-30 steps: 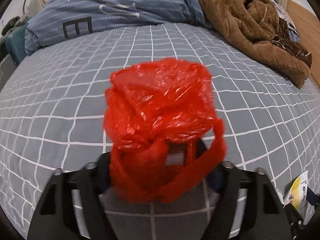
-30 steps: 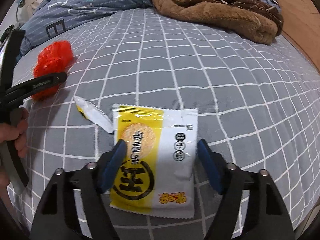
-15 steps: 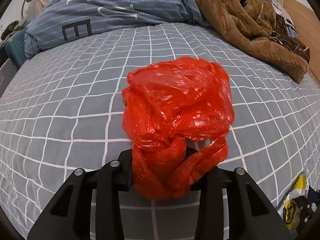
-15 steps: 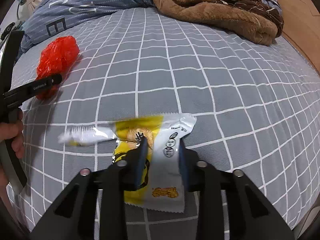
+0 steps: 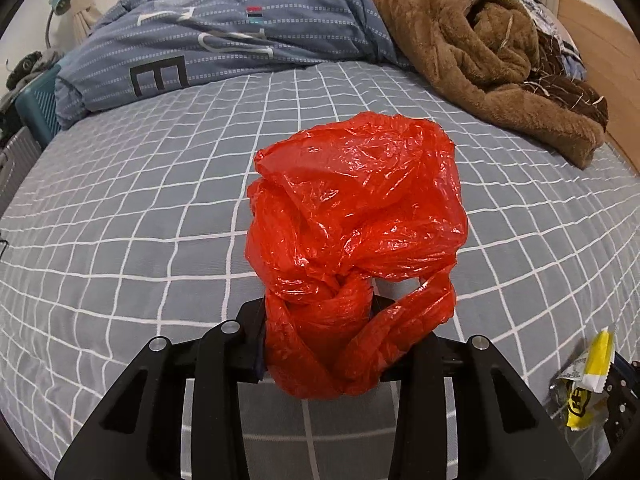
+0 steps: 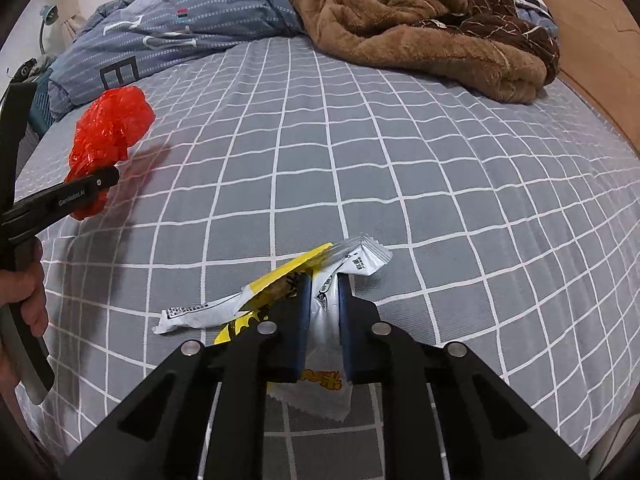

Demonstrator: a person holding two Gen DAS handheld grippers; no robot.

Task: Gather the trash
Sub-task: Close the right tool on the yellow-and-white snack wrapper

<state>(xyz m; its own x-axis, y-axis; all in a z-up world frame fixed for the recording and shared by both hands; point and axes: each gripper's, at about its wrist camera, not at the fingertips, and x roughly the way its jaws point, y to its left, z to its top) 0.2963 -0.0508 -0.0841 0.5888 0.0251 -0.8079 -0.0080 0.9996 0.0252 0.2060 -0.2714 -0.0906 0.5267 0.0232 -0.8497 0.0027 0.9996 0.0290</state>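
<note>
My left gripper (image 5: 320, 320) is shut on the knotted neck of a crumpled red plastic bag (image 5: 356, 216), held just above the grey checked bed sheet (image 5: 140, 220). The bag and left gripper also show in the right wrist view (image 6: 108, 136). My right gripper (image 6: 324, 284) is shut on a yellow and white snack wrapper (image 6: 320, 308), pinched between its blue pads (image 6: 302, 312). A small white and yellow torn strip (image 6: 200, 314) lies against the wrapper's left side. The wrapper also shows in the left wrist view (image 5: 584, 376).
A blue striped duvet (image 5: 224, 44) is bunched at the head of the bed. A brown fleece blanket (image 5: 492, 56) lies heaped at the far right. A wooden bed frame (image 6: 592, 40) runs along the right edge. A teal box (image 5: 36, 104) stands off the bed's left side.
Both grippers have shut: the left on the red bag's knot, the right on the snack wrapper, which is crumpled and lifted at one end. The torn strip was dragged along.
</note>
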